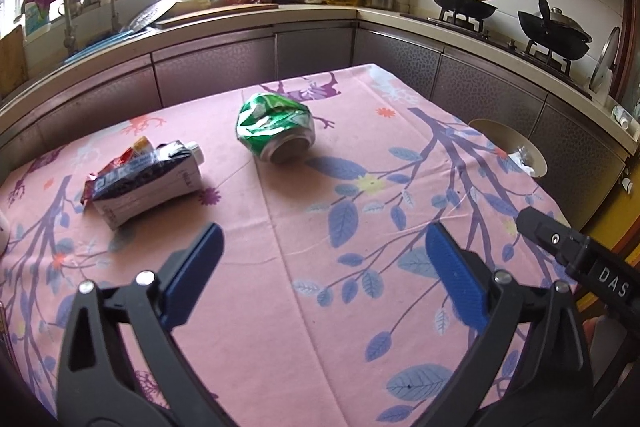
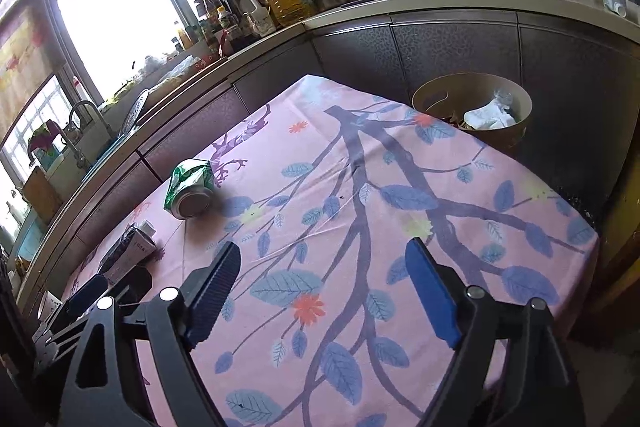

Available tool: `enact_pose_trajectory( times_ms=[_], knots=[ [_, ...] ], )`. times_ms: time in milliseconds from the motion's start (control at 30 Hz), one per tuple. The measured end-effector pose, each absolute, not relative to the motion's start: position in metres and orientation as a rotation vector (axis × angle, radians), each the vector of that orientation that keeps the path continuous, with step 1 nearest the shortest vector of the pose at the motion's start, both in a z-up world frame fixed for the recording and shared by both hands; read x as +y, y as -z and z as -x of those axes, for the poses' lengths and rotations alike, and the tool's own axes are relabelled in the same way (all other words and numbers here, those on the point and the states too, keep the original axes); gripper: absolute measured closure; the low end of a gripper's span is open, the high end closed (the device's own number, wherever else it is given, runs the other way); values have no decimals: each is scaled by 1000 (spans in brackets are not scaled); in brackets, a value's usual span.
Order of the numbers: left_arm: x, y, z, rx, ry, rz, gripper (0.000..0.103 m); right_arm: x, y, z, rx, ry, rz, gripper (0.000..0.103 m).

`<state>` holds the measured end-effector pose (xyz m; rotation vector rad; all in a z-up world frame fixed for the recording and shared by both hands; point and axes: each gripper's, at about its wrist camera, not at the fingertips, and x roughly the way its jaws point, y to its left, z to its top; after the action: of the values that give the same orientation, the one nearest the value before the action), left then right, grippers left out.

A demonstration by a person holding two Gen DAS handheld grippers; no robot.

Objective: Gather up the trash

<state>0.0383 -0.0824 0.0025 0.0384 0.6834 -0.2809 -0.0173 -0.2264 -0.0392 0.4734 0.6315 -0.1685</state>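
Both your left gripper [image 1: 322, 259] and right gripper [image 2: 322, 279] have jaws spread, empty — the crushed green can [image 1: 275, 131] lies mid-counter; approach it low, straddle the sides, then carry to the bin [image 2: 436, 95].

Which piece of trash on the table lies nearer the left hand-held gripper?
The flattened carton, with a red wrapper tucked against it. It lies just ahead of the left hand-held gripper; the crushed green can sits farther back.

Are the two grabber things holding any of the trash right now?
No, nothing is held. The left gripper and the right gripper are both open above the tablecloth. The crushed green can and carton lie untouched.
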Motion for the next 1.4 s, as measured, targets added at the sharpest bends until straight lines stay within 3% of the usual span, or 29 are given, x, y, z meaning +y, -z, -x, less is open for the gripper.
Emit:
enact_pose_trajectory(
  times_ms=[533,1400],
  knots=[
    [-100,18,-50,801,267,-65,6,-245,67,9,698,159,-573,22],
    [-91,18,-48,791,271,-26,6,-239,64,8,684,152,-546,22]
  ],
)
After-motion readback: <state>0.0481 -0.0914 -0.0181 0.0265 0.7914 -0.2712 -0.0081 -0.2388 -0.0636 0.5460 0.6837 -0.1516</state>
